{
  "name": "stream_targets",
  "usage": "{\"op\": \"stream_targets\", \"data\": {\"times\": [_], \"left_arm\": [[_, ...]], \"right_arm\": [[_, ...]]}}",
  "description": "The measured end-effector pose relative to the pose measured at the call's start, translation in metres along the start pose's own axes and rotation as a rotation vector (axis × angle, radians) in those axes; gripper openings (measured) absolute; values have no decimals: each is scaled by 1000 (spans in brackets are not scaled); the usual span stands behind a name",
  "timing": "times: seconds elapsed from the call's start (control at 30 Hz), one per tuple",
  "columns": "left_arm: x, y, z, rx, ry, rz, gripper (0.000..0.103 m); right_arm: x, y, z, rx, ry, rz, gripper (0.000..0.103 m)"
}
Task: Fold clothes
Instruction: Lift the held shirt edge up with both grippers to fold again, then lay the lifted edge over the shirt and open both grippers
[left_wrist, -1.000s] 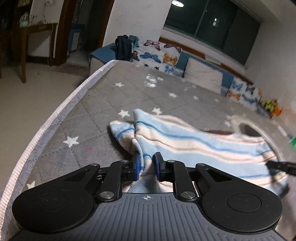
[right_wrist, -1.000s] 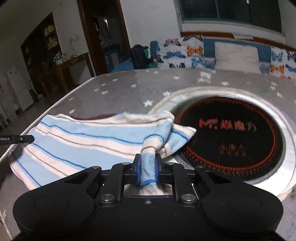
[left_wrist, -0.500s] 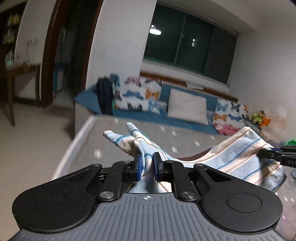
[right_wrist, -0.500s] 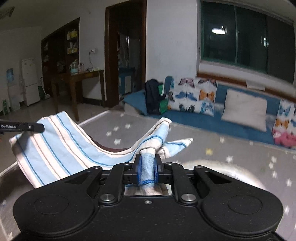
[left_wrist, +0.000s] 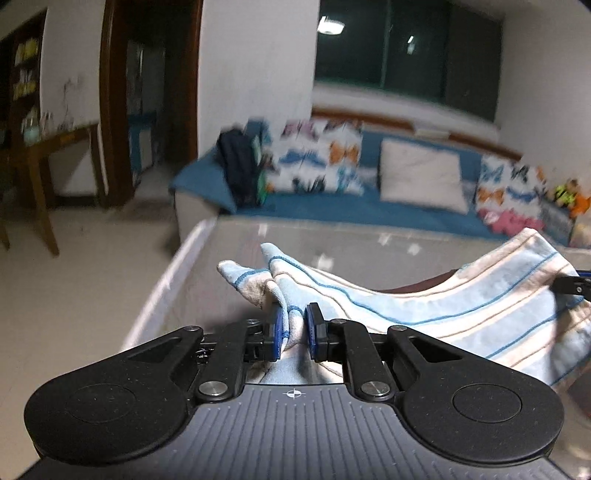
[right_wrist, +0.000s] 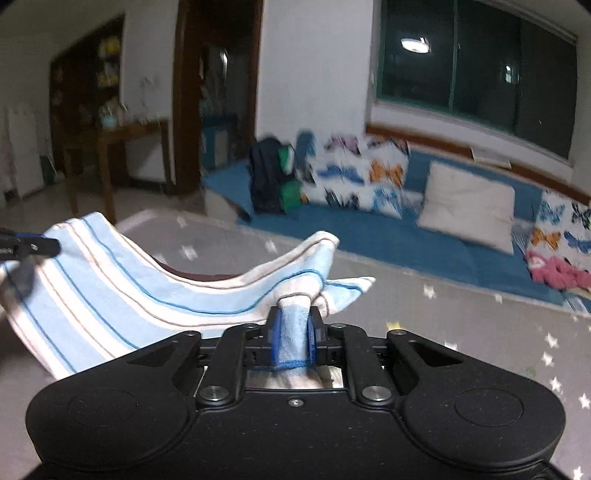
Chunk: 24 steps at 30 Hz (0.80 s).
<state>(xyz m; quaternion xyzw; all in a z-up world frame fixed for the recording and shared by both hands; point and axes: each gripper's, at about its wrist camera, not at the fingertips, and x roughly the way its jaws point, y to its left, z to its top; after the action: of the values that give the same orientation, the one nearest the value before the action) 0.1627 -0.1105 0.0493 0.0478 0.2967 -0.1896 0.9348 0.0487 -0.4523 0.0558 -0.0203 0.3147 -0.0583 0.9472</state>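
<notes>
A light blue and cream striped garment (left_wrist: 461, 310) hangs in the air, stretched between my two grippers above the grey star-patterned table (left_wrist: 351, 251). My left gripper (left_wrist: 293, 325) is shut on one bunched corner of it. My right gripper (right_wrist: 293, 328) is shut on the other bunched corner of the garment (right_wrist: 129, 288). The cloth sags in the middle between them. The right gripper's tip (left_wrist: 572, 284) shows at the right edge of the left wrist view; the left gripper's tip (right_wrist: 29, 245) shows at the left edge of the right wrist view.
A blue sofa (right_wrist: 424, 240) with butterfly cushions (right_wrist: 358, 177), a white pillow (right_wrist: 465, 206) and a dark backpack (right_wrist: 269, 177) stands beyond the table. A wooden side table (left_wrist: 40, 155) and a doorway are at the left. The table's left edge (left_wrist: 159, 291) borders bare floor.
Both grippers have lifted the garment off the table and tilted up, so the views now look across the room. The cloth now hangs between them instead of lying flat.
</notes>
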Motion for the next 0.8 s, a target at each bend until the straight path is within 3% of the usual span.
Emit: {"op": "stream_targets", "data": {"times": [0.07,0.27,0.5,0.8], "left_arm": [[12,4,-6,6,26,28,19],[22,21,-18,-1,47,66,36],[7,19,-25,36,46,115,50],[-41,18,-52,21,47,162,66]], "right_arm": [[18,-3,2,-2,21,-18,17],[38,-2,-18,-12,80,-67,36],[25,-13,-29,-2,104,-103,44],[-35,-28,-80,45,76,-156,54]]}}
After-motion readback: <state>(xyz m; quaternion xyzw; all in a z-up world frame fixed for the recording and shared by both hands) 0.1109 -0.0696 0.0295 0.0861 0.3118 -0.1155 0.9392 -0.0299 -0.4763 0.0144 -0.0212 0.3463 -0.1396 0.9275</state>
